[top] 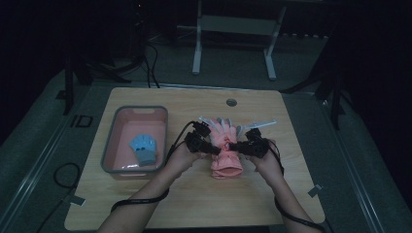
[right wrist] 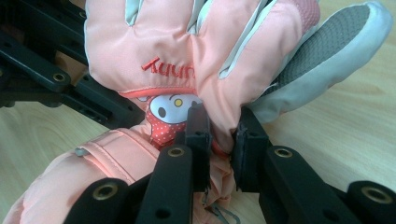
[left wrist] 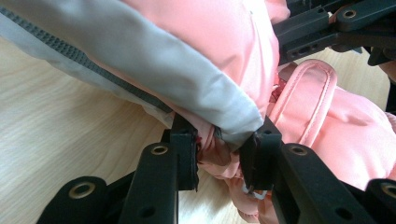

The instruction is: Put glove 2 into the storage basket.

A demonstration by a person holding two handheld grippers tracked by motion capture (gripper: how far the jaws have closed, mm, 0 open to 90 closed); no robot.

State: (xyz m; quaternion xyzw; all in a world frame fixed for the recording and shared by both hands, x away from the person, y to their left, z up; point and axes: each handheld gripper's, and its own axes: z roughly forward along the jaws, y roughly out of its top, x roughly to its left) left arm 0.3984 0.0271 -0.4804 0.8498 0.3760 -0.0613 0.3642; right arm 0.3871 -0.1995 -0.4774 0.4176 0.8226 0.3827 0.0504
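A pink ski glove (top: 226, 150) with grey finger trim lies on the wooden table (top: 194, 199), cuff toward the person. My left gripper (top: 212, 149) pinches its left side at the wrist, and my right gripper (top: 233, 145) pinches its right side there. In the left gripper view my left gripper (left wrist: 218, 154) is shut on bunched pink fabric of the glove (left wrist: 224, 37), under a grey thumb panel. In the right gripper view my right gripper (right wrist: 220, 140) is shut on a fold of the glove (right wrist: 187, 42) beside a cartoon patch (right wrist: 170, 109).
A grey bin with a pink inside (top: 111, 145) stands at the table's left, holding a blue glove (top: 144, 148). A round grommet (top: 231, 102) sits near the far edge. Cables trail from both grippers off the near edge. A white stand (top: 197, 48) is behind the table.
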